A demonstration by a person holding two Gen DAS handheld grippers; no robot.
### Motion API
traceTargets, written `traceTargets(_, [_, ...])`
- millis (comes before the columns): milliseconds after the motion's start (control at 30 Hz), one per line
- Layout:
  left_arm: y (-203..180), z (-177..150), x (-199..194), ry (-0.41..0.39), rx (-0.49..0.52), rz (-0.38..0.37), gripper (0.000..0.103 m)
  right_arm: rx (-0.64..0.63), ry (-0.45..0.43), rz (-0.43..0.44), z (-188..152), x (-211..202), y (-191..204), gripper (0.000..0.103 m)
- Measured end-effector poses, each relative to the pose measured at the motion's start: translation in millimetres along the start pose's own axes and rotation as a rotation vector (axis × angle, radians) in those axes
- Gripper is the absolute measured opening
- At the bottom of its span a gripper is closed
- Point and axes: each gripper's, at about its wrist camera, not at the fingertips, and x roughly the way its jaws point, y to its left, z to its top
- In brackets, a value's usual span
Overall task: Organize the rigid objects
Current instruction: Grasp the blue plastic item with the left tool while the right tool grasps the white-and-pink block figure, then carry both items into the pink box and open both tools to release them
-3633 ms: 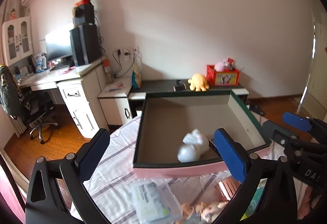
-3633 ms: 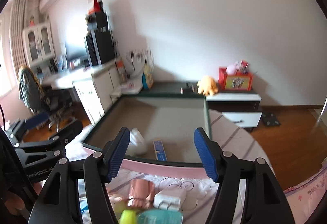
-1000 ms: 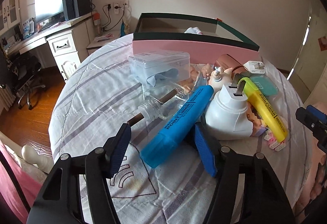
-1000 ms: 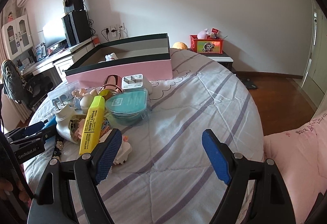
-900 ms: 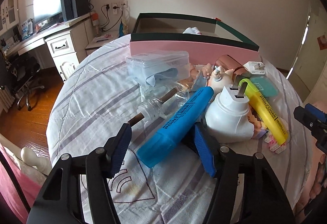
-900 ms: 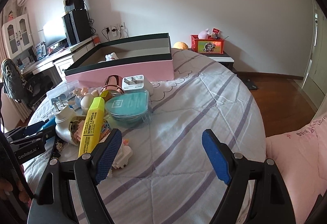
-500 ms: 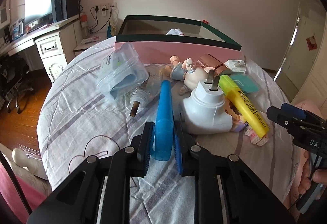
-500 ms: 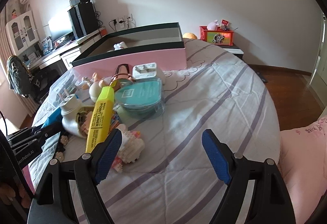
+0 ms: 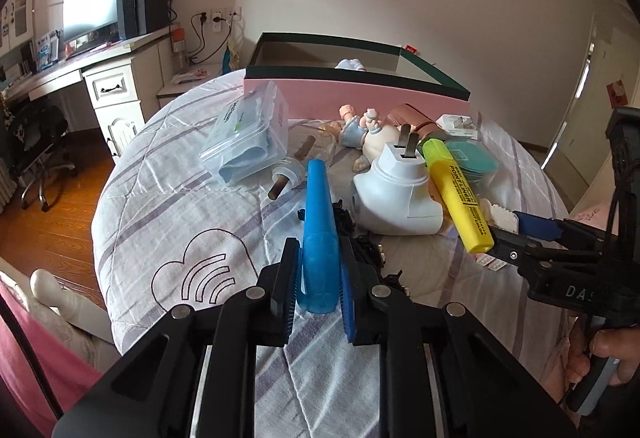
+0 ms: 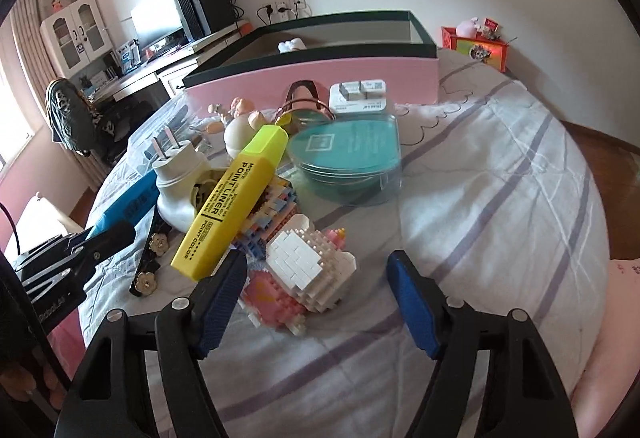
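Left gripper [image 9: 319, 284], nearest the lens: its fingers [image 9: 289, 278] are clamped on the butt end of the large translucent blue plastic marker [image 9: 317, 234], which points away over the striped quilted bed [image 9: 168, 206]. Right gripper [image 10: 316, 302]: spread wide and empty around the white-and-pink toy-brick figure [image 10: 304, 270], not touching it. To finish the step well, lift the marker straight up, clear of the white plastic plug-in device [image 9: 394, 194] and fat yellow highlighter [image 9: 456, 194] just beside it, then carry it level over the rim of the pink cardboard box with dark green edge [image 9: 360, 98] beyond the pile. One second earlier the left fingers stood open astride the marker lying aslant; half a second ago they had closed.
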Motion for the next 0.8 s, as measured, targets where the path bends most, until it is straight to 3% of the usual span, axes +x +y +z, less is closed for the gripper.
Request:
traceTargets(67, [-2,0,1,0.003,0.001,0.002,0.018,-0.002,-0.006,0.013,1,2,2,0.056])
traceTargets(167, [-4,2,0,-0.003,0.0,-0.004,0.018,0.006,-0.014,0.013,2,0,2,0.052])
traceTargets(200, [-5,3,-2,-0.01,0.001,-0.004,0.018,0.011,-0.018,0.016,1,-1,1,0.043])
traceTargets(800, [-9,20,-17,-0.067,-0.009,-0.061,0.018,0.002,-0.125,-0.014,18,-35,-3,0.042])
